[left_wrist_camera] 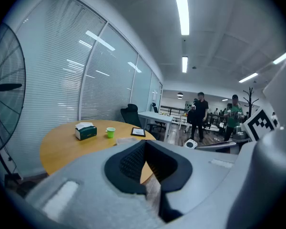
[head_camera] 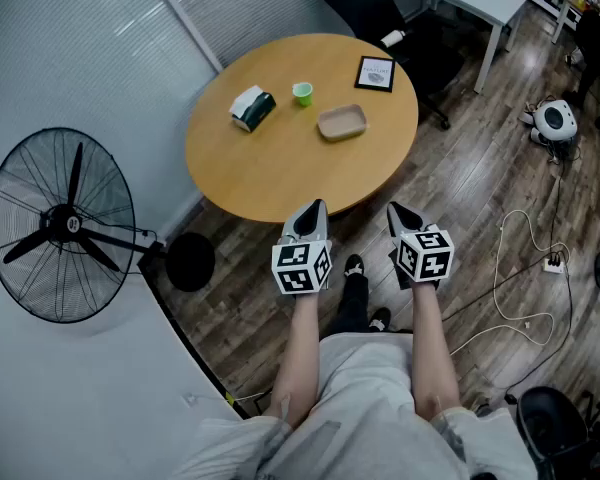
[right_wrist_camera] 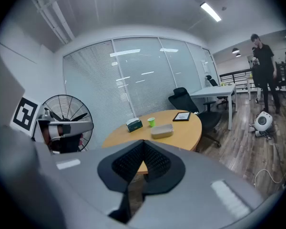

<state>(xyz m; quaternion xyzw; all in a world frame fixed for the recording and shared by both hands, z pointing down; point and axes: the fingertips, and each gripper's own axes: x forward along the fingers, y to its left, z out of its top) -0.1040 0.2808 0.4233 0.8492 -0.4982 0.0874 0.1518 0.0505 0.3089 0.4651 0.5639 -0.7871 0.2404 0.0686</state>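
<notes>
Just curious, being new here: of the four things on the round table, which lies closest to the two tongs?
The shallow beige tray; the tissue box, green cup and black-framed card all lie farther across the round table.

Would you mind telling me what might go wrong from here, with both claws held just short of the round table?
The left claw and right claw are both shut, short of the table; reaching in shut would likely shove things, not grip them.
The small green cup stands between the tissue box and tan tray; a sweep past either could tip it.
A white cable loops on the floor to the right; a step there might snag.
</notes>
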